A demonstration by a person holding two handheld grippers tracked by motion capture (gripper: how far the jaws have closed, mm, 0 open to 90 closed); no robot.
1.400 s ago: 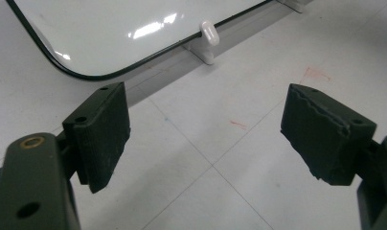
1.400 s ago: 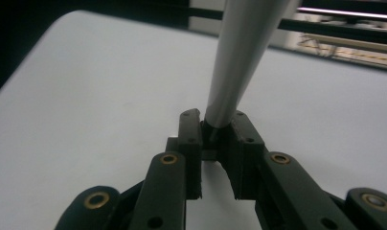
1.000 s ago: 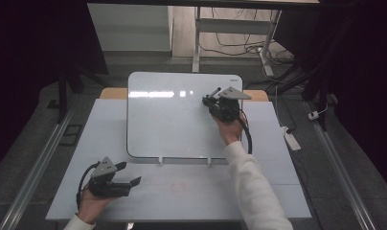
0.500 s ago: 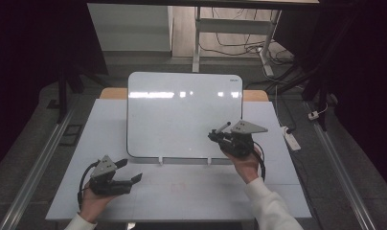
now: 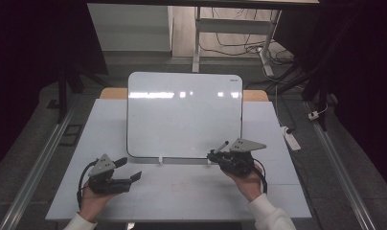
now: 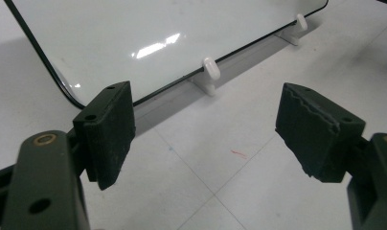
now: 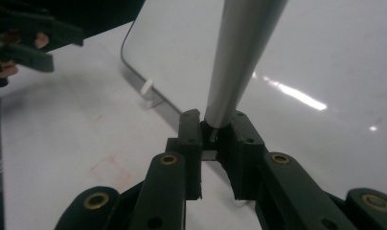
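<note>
A grey marker (image 7: 239,52), most likely a whiteboard pen though its tip is out of frame, is clamped between the jaws of the right tool (image 7: 215,132), rising from them and leaning toward the whiteboard. In the high view the marker (image 5: 221,146) pokes up and to the left out of the right tool (image 5: 215,154), which hovers just in front of the whiteboard's lower right corner, held by a hand in a white sleeve (image 5: 270,214). The whiteboard (image 5: 184,112) stands tilted back on small white feet (image 6: 210,72) in the middle of the tabletop (image 5: 196,196), its surface blank apart from light reflections. The left tool (image 5: 131,178) sits low over the tabletop near the whiteboard's lower left corner, its jaws well apart with nothing between them. A faint red smudge (image 6: 238,153) marks the tabletop ahead of it. A white power strip (image 5: 290,136) lies on the floor to the right of the tabletop.
</note>
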